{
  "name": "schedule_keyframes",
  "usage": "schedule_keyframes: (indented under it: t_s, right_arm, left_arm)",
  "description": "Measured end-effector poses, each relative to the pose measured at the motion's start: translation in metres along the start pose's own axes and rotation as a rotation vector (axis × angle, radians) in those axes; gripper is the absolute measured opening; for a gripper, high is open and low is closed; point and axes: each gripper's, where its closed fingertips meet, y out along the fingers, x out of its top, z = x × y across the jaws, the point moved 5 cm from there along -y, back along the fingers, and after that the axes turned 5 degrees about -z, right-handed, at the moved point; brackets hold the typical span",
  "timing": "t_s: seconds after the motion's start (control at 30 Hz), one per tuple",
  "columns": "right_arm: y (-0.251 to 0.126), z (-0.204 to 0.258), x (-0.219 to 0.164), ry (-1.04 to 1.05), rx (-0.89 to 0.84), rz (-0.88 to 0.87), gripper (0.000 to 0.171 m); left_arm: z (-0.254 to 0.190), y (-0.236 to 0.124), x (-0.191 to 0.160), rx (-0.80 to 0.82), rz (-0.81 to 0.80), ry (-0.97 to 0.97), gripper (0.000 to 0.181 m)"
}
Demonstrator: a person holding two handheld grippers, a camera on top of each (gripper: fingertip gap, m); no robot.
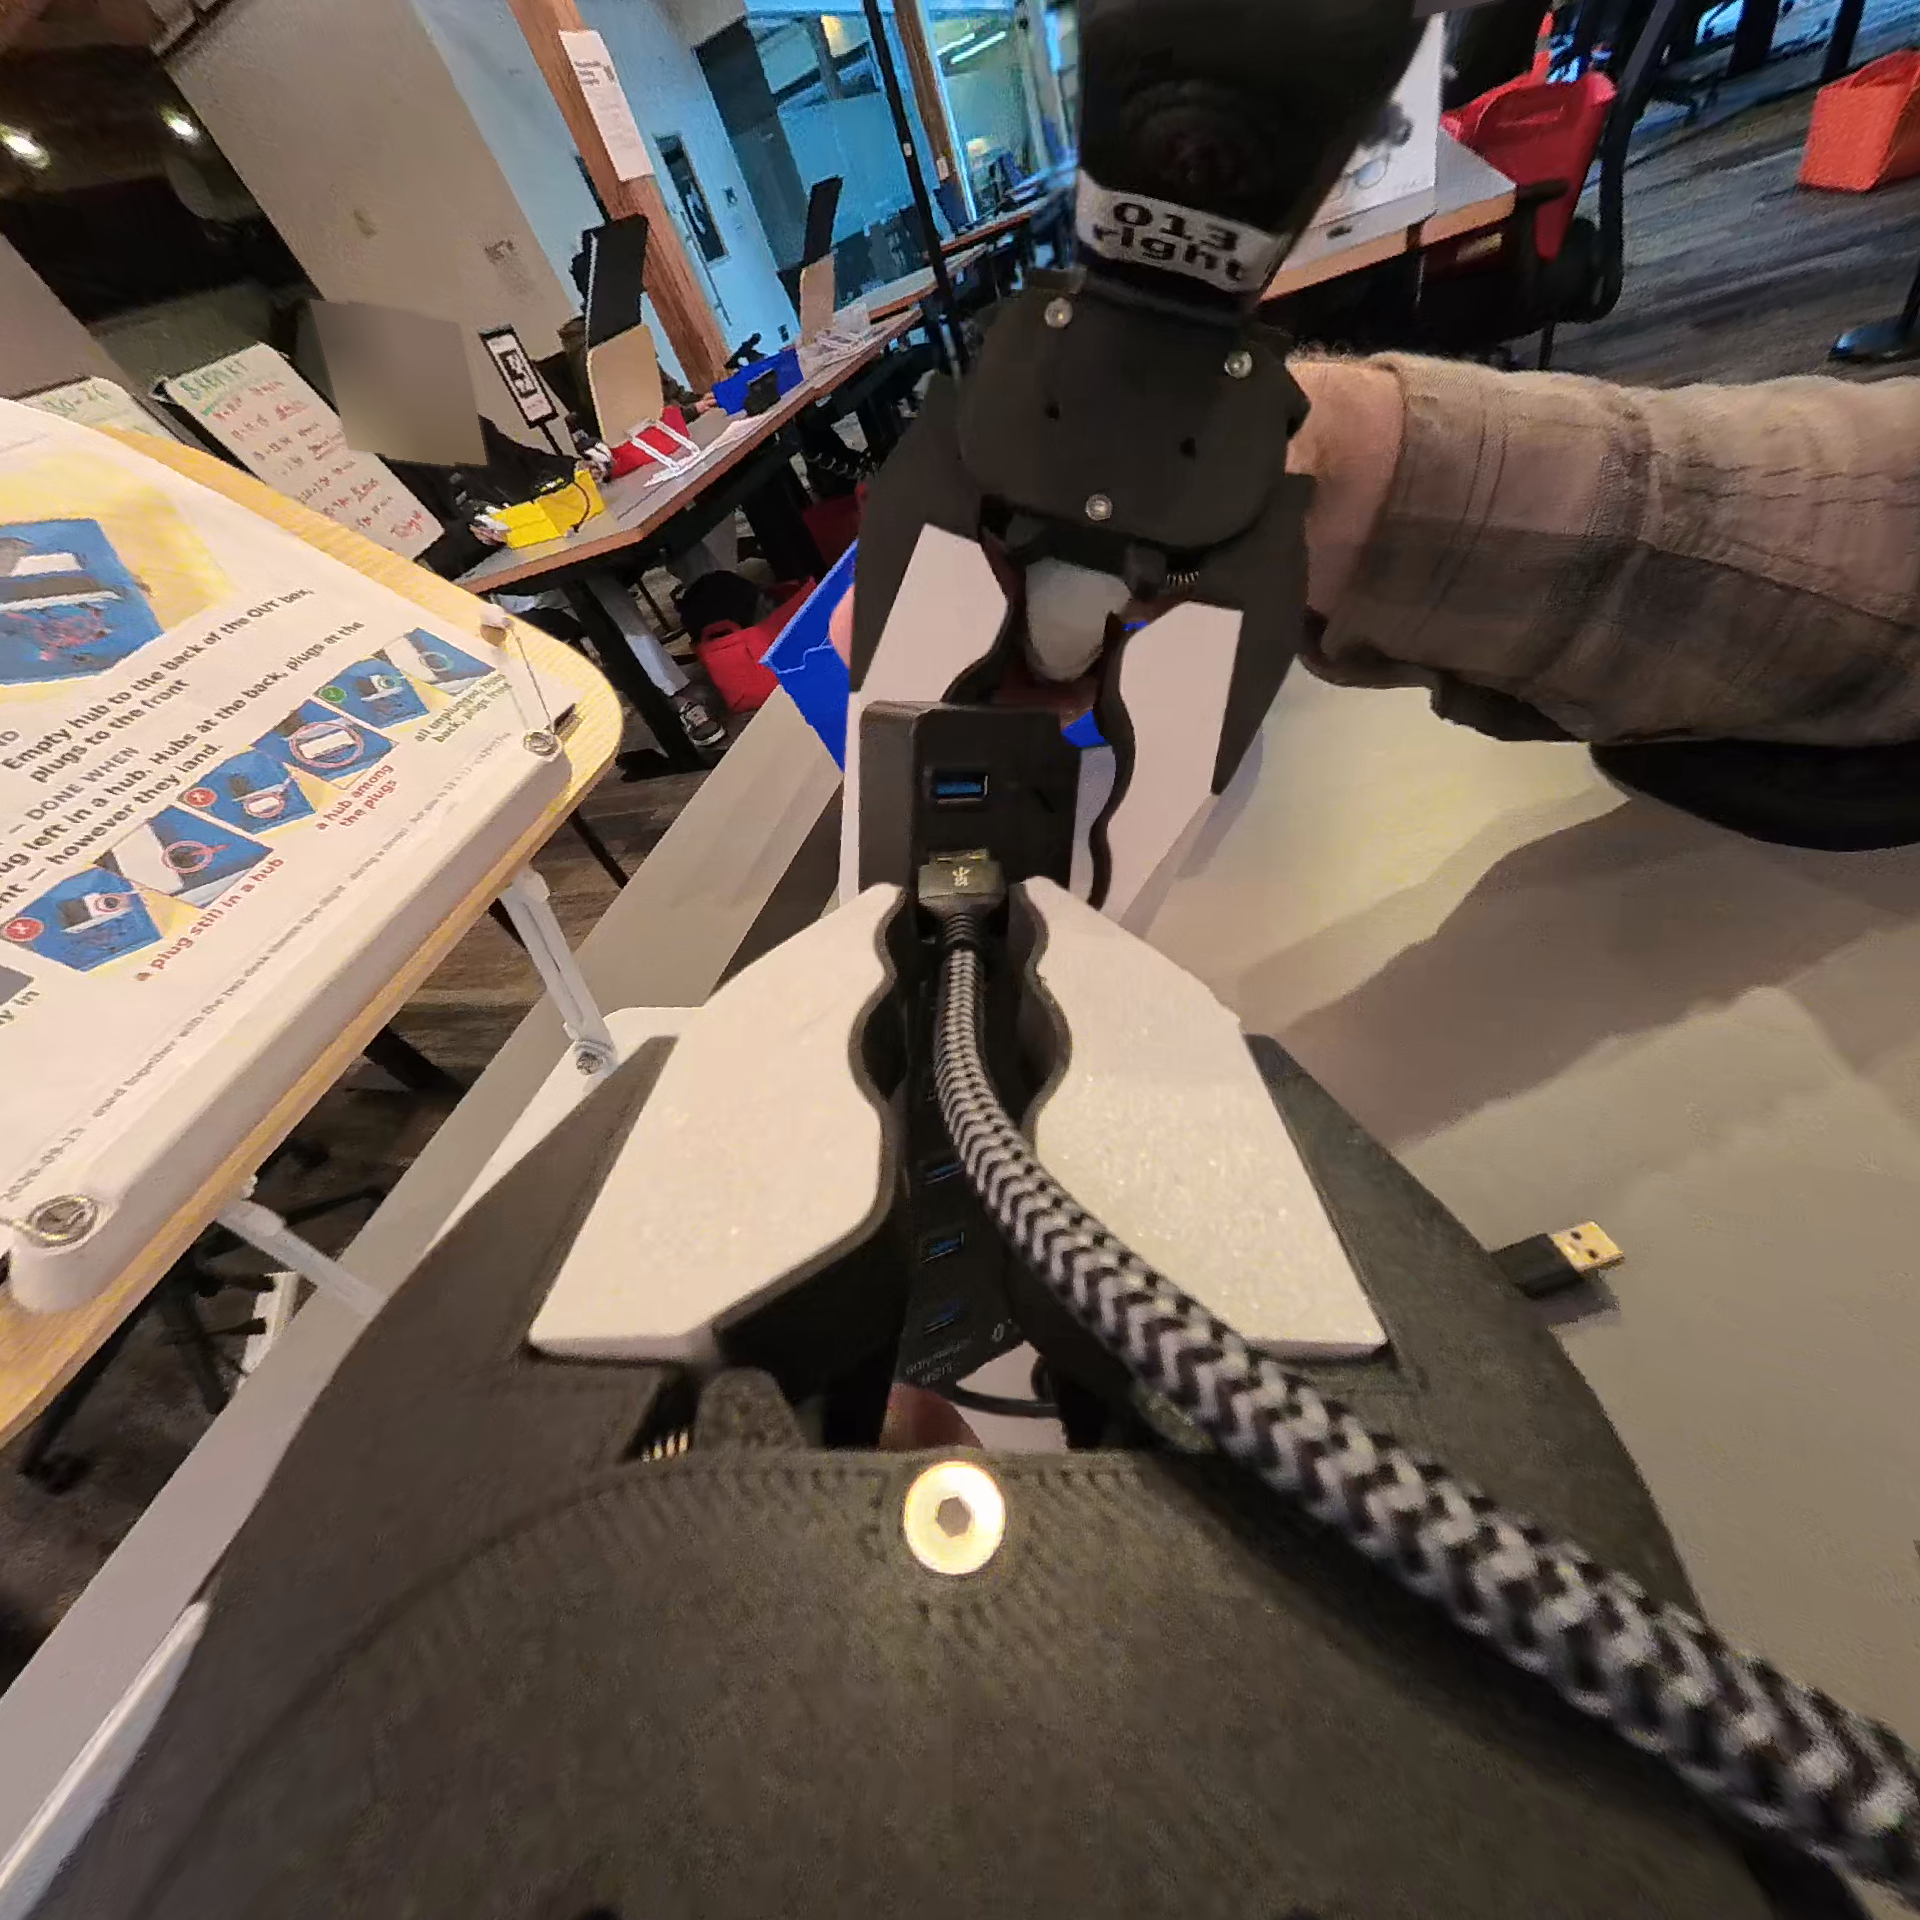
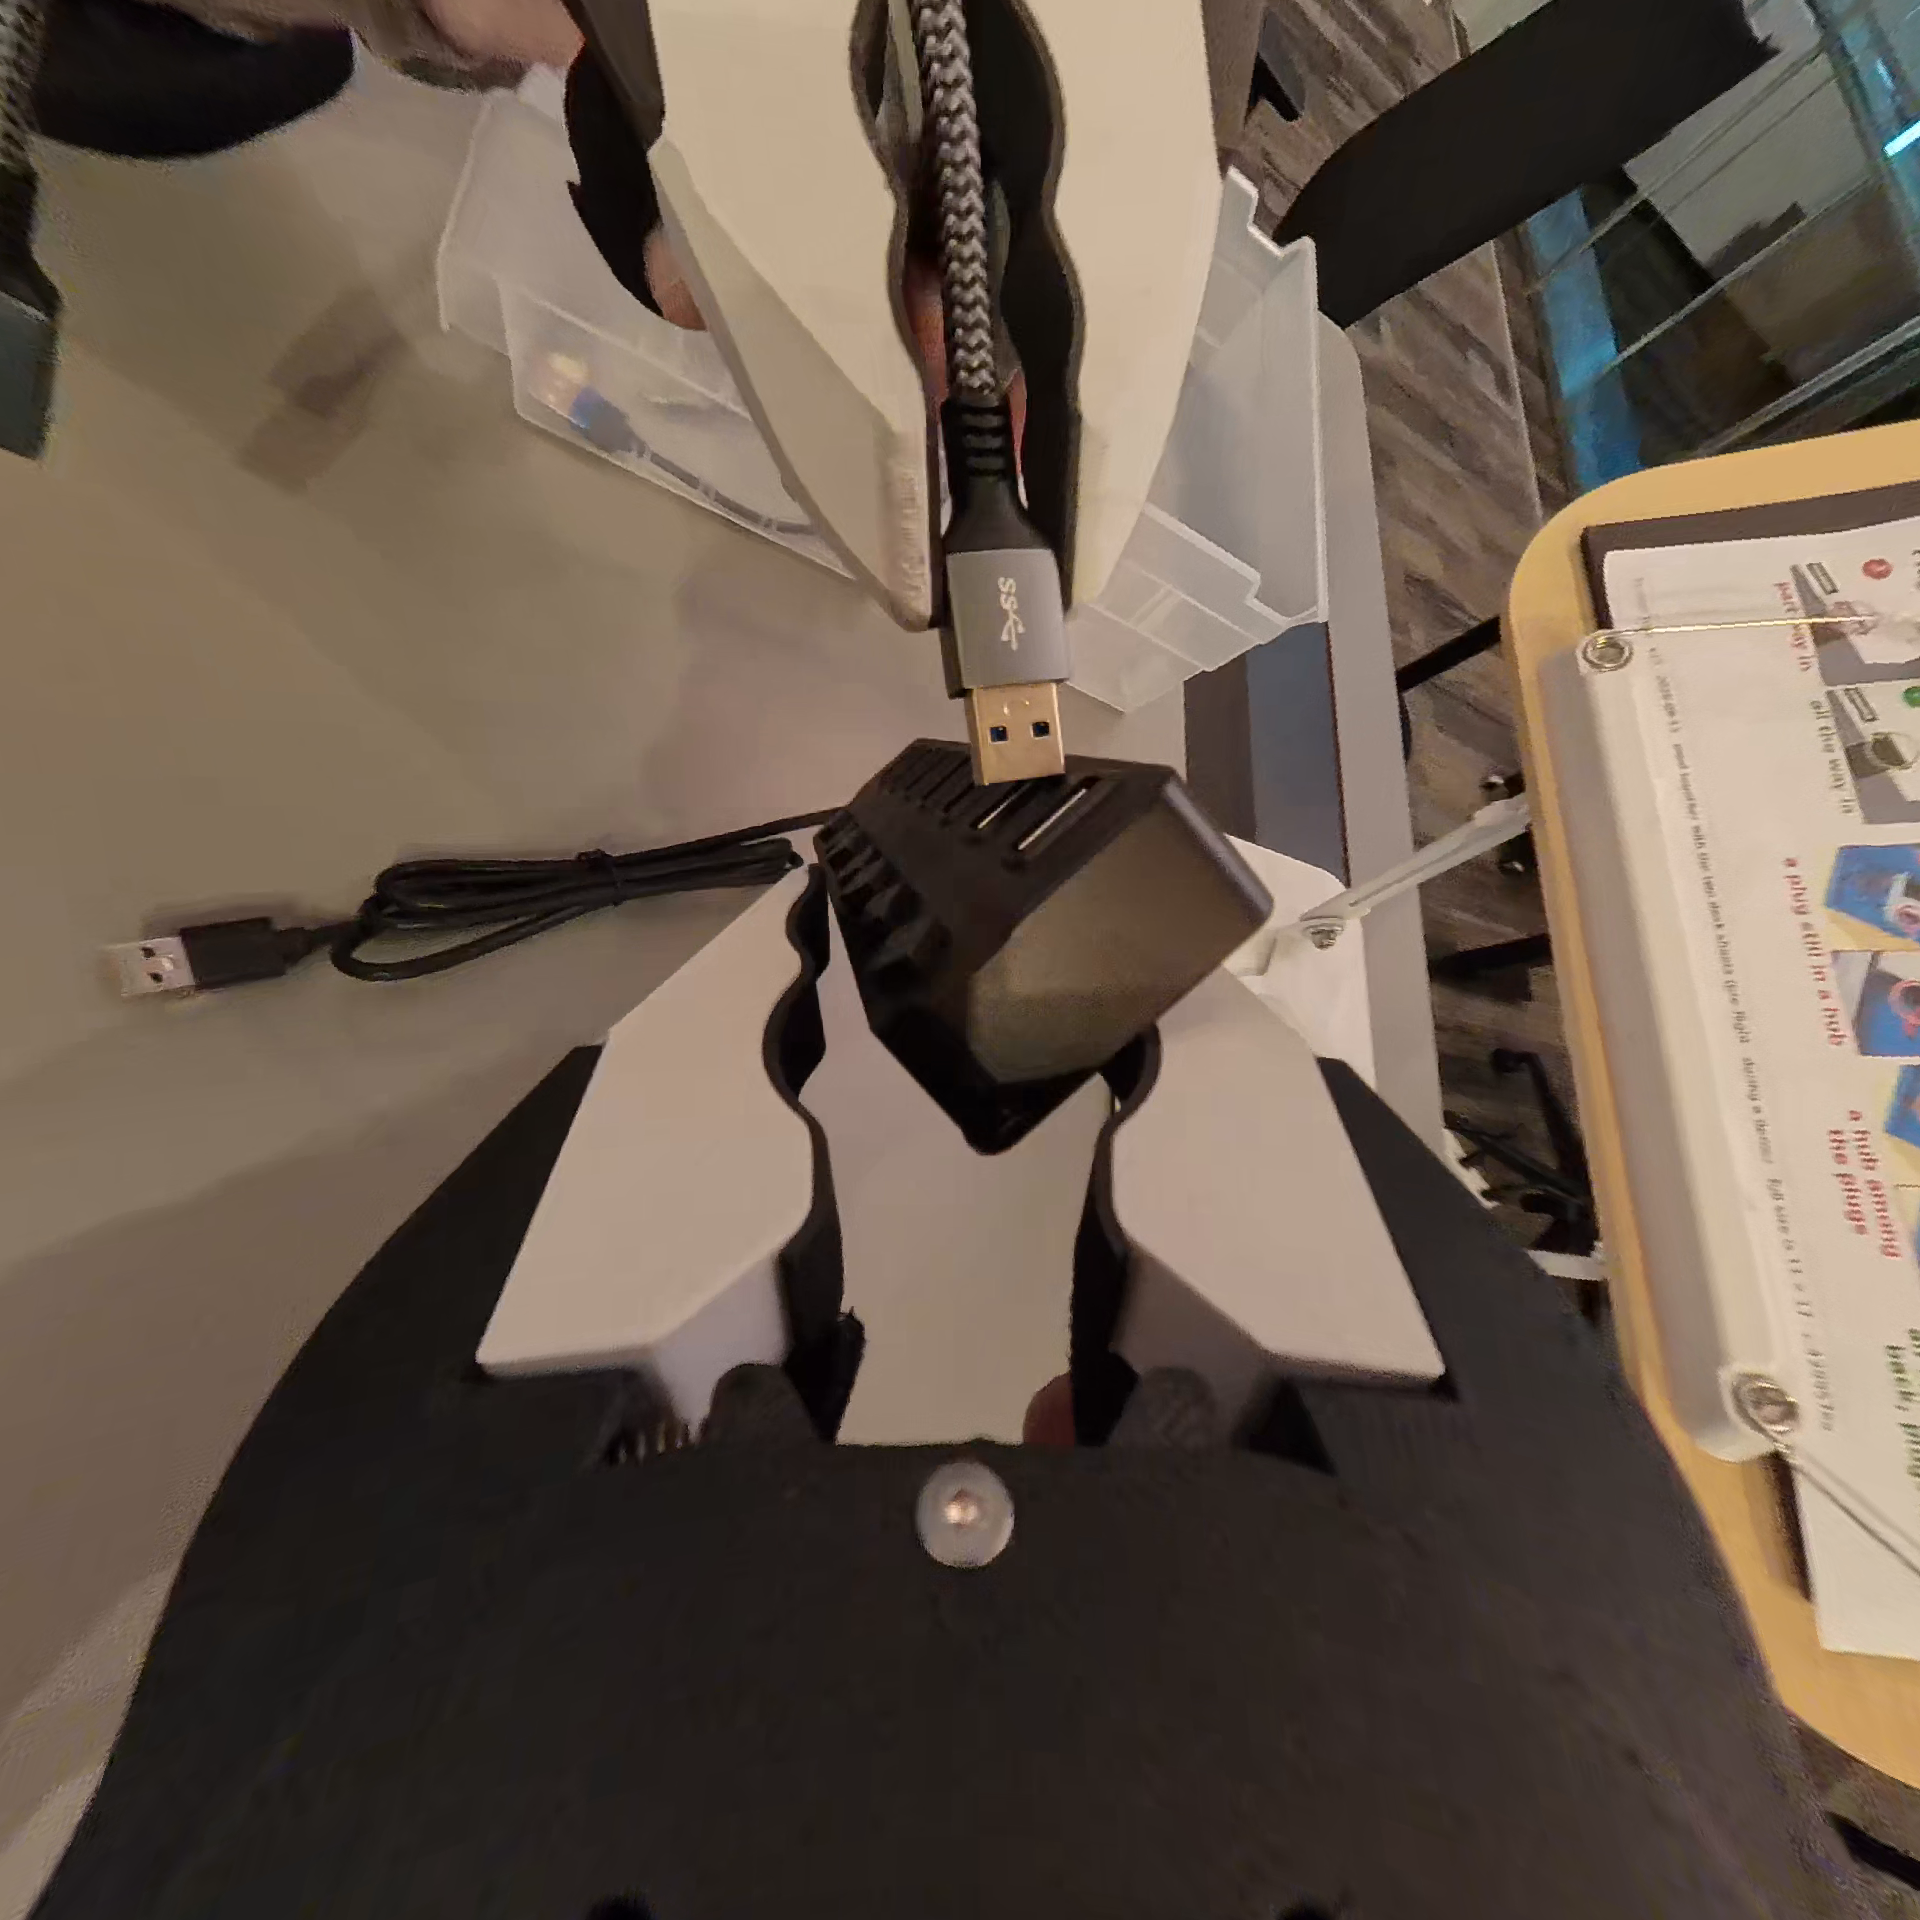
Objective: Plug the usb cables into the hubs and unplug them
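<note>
Above grey table, left gripper clamped on braided cable's plug, right gripper pinching hub

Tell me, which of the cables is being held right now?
The thick braided cable, clamped in the left gripper. The thin black cable lies loose on the table.

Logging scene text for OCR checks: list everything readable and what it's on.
I can't transcribe the writing, so this lists only what carries it.
White printed band on right gripper: legible.
Laminated white instruction sheet on pale wooden board: partly legible.
Grey metal plug shell of black-and-white braided cable: logo mark.
Black plastic USB hub: small print, blurred.
Handwritten white poster, background: too small.
</note>
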Motion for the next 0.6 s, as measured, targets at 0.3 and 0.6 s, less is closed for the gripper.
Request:
schedule_keyframes:
  t_s: [0.3,0.6]
  right_arm:
    - [0.0006,-0.0023,0.0022,-0.067,-0.053,0.032,0.048]
    - [0.0013,-0.0059,0.0073,-0.132,-0.120,0.039,0.053]
  left_arm:
    - [-0.0005,-0.0002,0.0009,-0.006,-0.004,0.006,0.017]
    - [0.0001,-0.0017,0.0029,-0.006,-0.018,0.002,0.017]
